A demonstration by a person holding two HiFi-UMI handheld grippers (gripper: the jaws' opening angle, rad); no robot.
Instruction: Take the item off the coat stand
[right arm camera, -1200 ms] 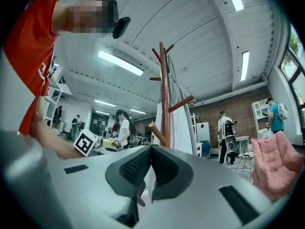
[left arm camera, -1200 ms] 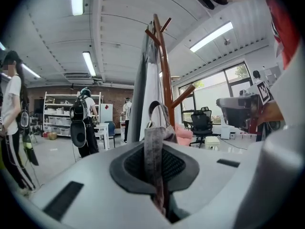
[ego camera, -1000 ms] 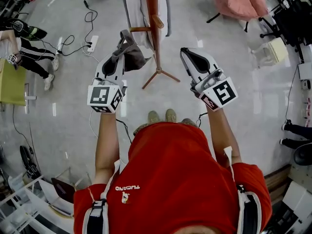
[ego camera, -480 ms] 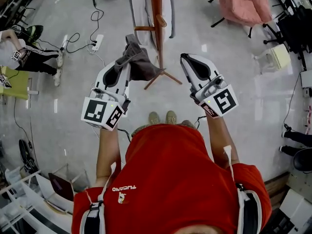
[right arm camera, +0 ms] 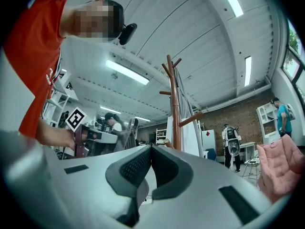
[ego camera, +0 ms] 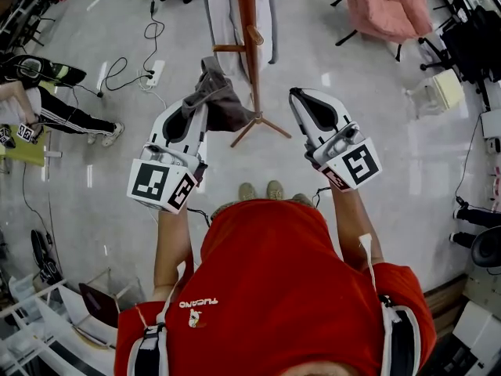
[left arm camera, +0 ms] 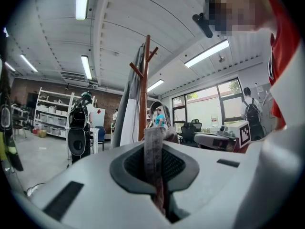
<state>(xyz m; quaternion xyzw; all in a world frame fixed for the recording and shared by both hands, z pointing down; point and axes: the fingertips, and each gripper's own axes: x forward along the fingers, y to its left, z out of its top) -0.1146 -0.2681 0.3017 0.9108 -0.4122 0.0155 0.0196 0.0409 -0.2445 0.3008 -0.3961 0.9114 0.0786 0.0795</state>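
Observation:
My left gripper is shut on a grey-brown cloth item, which hangs from its tips just left of the wooden coat stand and clear of its pegs. In the left gripper view a strip of the cloth is pinched between the jaws, with the coat stand behind. My right gripper is shut and empty to the right of the stand's foot. The right gripper view shows the closed jaws, the stand and the cloth beyond.
A pale garment still hangs on the stand. Cables and a power strip lie on the floor at the left, near a seated person's legs. A pink padded chair stands at the back right.
My left gripper has drawn back toward the person with the cloth in it, away from the stand's peg. The right gripper has hardly moved.

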